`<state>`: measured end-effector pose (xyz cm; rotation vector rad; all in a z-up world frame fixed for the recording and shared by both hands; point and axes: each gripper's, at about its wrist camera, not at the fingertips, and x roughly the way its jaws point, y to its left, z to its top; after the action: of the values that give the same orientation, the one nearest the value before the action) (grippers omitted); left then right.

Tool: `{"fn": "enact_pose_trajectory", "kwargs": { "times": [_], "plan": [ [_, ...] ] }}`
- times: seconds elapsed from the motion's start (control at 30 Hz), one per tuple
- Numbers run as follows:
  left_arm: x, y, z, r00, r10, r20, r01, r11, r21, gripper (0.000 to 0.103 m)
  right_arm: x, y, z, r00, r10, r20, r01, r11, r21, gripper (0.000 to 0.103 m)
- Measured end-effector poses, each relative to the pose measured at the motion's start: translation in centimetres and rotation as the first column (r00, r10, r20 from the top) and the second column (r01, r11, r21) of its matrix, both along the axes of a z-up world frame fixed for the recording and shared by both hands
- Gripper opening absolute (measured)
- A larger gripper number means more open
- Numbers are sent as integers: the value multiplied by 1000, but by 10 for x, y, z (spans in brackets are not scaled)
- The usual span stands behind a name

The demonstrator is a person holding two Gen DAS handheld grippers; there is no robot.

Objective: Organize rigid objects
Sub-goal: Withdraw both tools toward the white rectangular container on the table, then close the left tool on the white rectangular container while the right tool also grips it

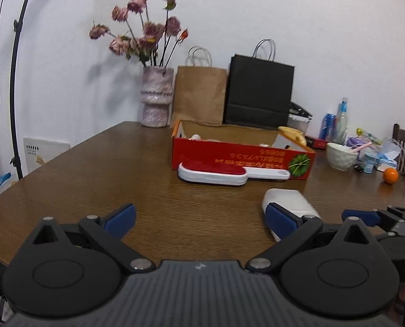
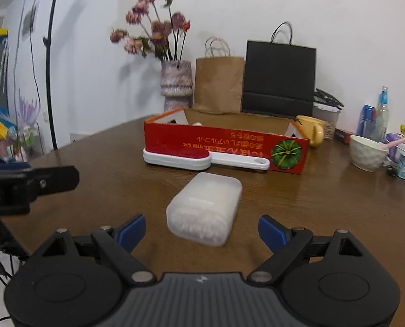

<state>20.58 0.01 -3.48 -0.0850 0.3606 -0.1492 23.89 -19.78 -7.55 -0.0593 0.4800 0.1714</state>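
Right tool (image 2: 201,230) spread wide, nothing pinched, lined up just short of the frosted plastic case (image 2: 205,208) lying flat on the table (image 2: 93,185). Left tool (image 1: 199,218) also spread and empty, over bare wood to the left of the same case. Beyond the case, a red-and-white lint brush (image 2: 199,158) lying against the front wall of the red cardboard box (image 2: 224,145), a likely home for both, though the task names none.

For a clean pickup:
- Approach low and straight, one finger down each long side of the case, not over its rounded end.
- Keep pads level with the table; smooth plastic likely to slip from a tilted pinch.
- Close gently; thin walls may flex.
- Lift clear of the brush before crossing the box wall.
- Keep the left tool well apart to avoid a knock.
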Motion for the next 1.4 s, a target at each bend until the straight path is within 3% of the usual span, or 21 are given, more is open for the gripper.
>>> {"fn": "enact_pose_trajectory", "kwargs": {
  "times": [0.07,0.13,0.23,0.33,0.37,0.47,0.57,0.67,0.73,0.8,0.93,1.1,1.27,1.4],
  "plan": [
    [10,2,-2,1000,8,-16,-7,1000,7,103,16,2,-2,1000,-9,-18,9,1000,-2,85],
    [18,4,-4,1000,15,-27,-14,1000,15,103,28,2,-3,999,4,-40,-3,1000,21,67],
    [27,5,-5,999,16,-37,-15,1000,20,103,30,1,-1,994,105,-33,-104,994,38,67],
    [36,2,-6,999,-5,-54,6,1000,18,103,18,4,-3,952,301,-48,-302,953,-18,66],
    [39,-2,-7,998,-21,-60,22,1000,15,103,12,1,-3,948,315,-46,-317,947,-48,66],
    [46,-17,-11,994,-82,-78,82,997,5,103,4,-22,-1,983,184,-12,-184,978,-94,86],
    [53,-34,-15,987,-132,-92,132,991,-11,103,4,-54,1,994,109,24,-109,994,-10,86],
    [63,-50,-17,976,-187,-115,185,982,-23,102,13,-71,-3,1000,27,-5,-26,998,51,84],
    [70,-57,-18,965,-228,-132,224,974,-45,93,19,-74,-6,1000,-3,-25,5,997,79,80],
    [77,-61,-19,960,-219,-172,209,975,-73,79,23,-75,-10,999,-5,-36,9,994,111,74],
    [77,-56,-21,950,-226,-213,185,963,-196,56,17,-71,-10,999,44,-17,-42,991,127,72],
    [58,-58,-16,941,-236,-242,189,961,-204,56,6,-76,-10,999,32,-31,-26,984,179,68],
    [46,-58,-14,923,-276,-268,210,945,-250,47,9,-93,-11,994,72,-80,-34,914,405,63],
    [50,-57,-17,930,-249,-269,188,954,-234,47,16,-83,-20,989,95,-113,-39,908,416,50]
  ]
}}
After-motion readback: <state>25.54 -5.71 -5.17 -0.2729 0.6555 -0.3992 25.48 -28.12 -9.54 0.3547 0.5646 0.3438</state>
